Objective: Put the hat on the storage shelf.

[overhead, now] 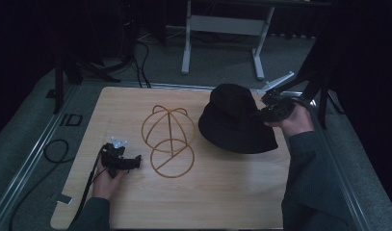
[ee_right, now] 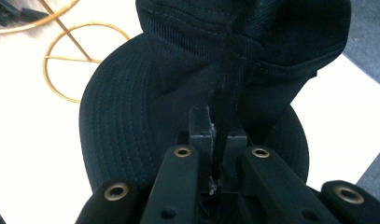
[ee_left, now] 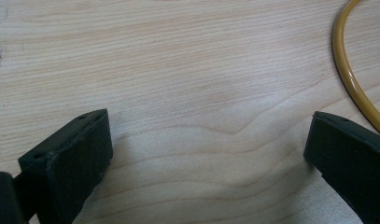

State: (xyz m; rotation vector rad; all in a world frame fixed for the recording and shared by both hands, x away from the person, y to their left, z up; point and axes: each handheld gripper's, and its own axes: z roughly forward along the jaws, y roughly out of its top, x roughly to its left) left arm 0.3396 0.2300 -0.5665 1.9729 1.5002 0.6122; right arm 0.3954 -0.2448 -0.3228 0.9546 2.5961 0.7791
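1. High view: the black hat (overhead: 234,120) sits at the right of the tabletop (overhead: 222,192), beside the gold wire stand (overhead: 168,142). The right gripper (overhead: 263,114) pinches its crown; the left gripper (overhead: 135,162) rests near the stand's base ring.
2. Left gripper view: jaws wide apart, holding nothing.
3. Right gripper view: jaws clamped tight on a fabric fold. Judged soft, light and floppy; the stitched crown seam gives the firmest hold.

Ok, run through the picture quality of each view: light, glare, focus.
High view: dim, dark surroundings, wooden table evenly lit, black hat nearly featureless. Left gripper view: bright and sharp on the wood grain, soft shadows beside the black jaws. Right gripper view: table washed out to white, hat stitching crisp, the wire stand slightly soft.
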